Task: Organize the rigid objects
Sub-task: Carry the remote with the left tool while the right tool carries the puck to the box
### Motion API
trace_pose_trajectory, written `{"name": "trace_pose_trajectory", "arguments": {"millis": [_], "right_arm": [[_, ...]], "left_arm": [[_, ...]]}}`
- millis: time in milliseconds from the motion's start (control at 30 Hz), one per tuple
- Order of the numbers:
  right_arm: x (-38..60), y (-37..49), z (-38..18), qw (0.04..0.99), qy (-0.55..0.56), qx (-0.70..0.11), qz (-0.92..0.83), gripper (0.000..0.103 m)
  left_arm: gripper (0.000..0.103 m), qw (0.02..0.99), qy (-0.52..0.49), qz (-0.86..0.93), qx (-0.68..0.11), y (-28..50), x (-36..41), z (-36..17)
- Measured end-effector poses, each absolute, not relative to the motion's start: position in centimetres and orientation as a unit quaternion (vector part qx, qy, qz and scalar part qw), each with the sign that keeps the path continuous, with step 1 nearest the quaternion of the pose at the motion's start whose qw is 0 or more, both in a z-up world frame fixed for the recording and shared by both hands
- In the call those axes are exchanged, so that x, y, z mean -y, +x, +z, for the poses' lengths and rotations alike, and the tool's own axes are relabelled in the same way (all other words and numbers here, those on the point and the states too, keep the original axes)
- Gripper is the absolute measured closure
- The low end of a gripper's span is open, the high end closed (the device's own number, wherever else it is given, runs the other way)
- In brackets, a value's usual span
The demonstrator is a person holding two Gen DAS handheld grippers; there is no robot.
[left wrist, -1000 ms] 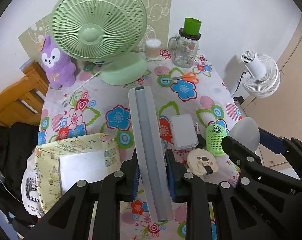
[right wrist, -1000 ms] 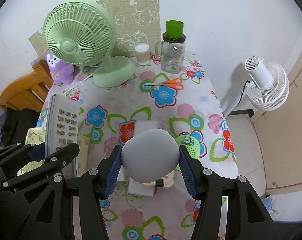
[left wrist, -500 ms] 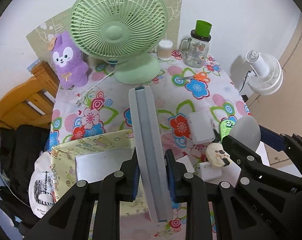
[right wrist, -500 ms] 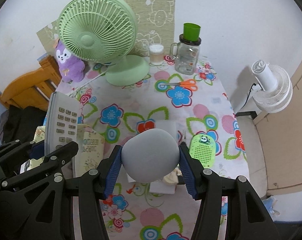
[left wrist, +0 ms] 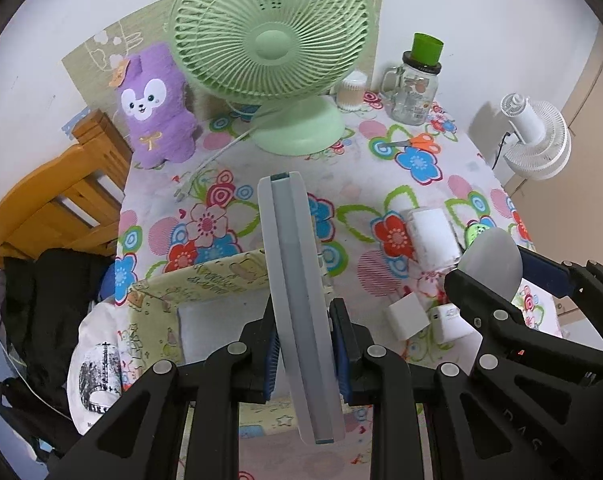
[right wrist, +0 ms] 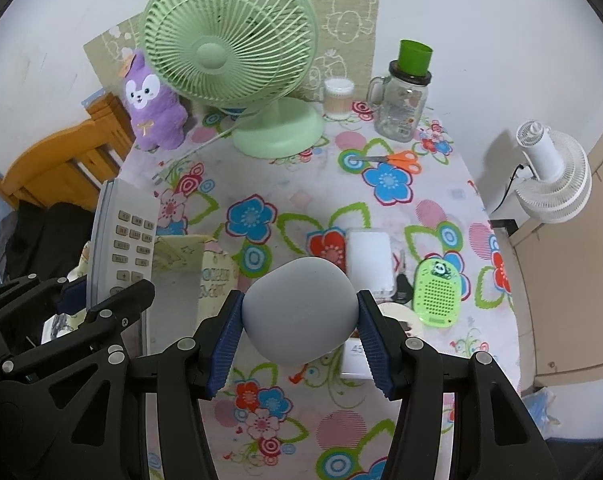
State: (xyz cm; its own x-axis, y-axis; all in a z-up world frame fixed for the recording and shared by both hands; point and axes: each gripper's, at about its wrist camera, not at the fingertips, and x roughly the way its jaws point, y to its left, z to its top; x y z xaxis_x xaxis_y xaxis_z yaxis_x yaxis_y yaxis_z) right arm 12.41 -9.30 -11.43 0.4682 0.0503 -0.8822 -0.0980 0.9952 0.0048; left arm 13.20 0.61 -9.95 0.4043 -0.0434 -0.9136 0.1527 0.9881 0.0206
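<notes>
My left gripper (left wrist: 304, 354) is shut on a grey-white remote control (left wrist: 297, 280), held edge-on above a yellow patterned open box (left wrist: 205, 284) at the table's near left. The remote's keypad (right wrist: 123, 236) shows in the right wrist view. My right gripper (right wrist: 299, 338) is shut on a rounded grey object (right wrist: 299, 312), also visible in the left wrist view (left wrist: 491, 266), held above the table to the right of the box (right wrist: 217, 276).
On the floral tablecloth (right wrist: 301, 196) lie a white case (right wrist: 369, 258), a green panda device (right wrist: 437, 294), small white boxes (left wrist: 407, 316) and orange scissors (right wrist: 397, 158). At the back stand a green fan (right wrist: 237, 68), purple plush (right wrist: 149, 108), glass jar (right wrist: 401, 104) and cotton-swab tub (right wrist: 337, 96).
Both grippers have drawn back and to the left with their objects. The yellow box now lies under the remote and the table's far items look further away.
</notes>
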Motion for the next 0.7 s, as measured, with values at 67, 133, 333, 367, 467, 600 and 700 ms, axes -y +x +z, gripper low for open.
{"name": "trace_pose_trajectory", "arguments": {"millis": [67, 133, 333, 367, 467, 600, 700], "right_arm": [[8.7, 12.4, -11.6, 0.855, -0.024, -0.516, 0.044, 0.044], [8.0, 12.4, -11.9, 0.854, -0.025, -0.518, 0.045, 0.044], [6.5, 12.3, -12.5, 0.849, -0.031, -0.525, 0.044, 0.044], [6.2, 12.2, -12.6, 0.849, -0.032, -0.526, 0.044, 0.044], [5.6, 12.2, -13.0, 0.847, -0.033, -0.529, 0.045, 0.044], [4.7, 12.5, -13.1, 0.847, -0.035, -0.528, 0.049, 0.044], [4.0, 12.7, -13.3, 0.846, -0.037, -0.529, 0.055, 0.044]], "left_arm": [[0.081, 0.836, 0.051, -0.057, -0.544, 13.1, -1.1, -10.1], [0.081, 0.835, 0.054, -0.056, -0.544, 13.1, -1.6, -10.2], [0.081, 0.832, 0.055, -0.058, -0.549, 12.9, -3.1, -10.9], [0.081, 0.832, 0.055, -0.058, -0.549, 12.8, -3.3, -11.0], [0.081, 0.831, 0.057, -0.058, -0.551, 12.7, -4.0, -11.4], [0.081, 0.826, 0.054, -0.060, -0.557, 12.6, -4.8, -12.2], [0.081, 0.822, 0.051, -0.061, -0.564, 12.4, -5.4, -12.9]]}}
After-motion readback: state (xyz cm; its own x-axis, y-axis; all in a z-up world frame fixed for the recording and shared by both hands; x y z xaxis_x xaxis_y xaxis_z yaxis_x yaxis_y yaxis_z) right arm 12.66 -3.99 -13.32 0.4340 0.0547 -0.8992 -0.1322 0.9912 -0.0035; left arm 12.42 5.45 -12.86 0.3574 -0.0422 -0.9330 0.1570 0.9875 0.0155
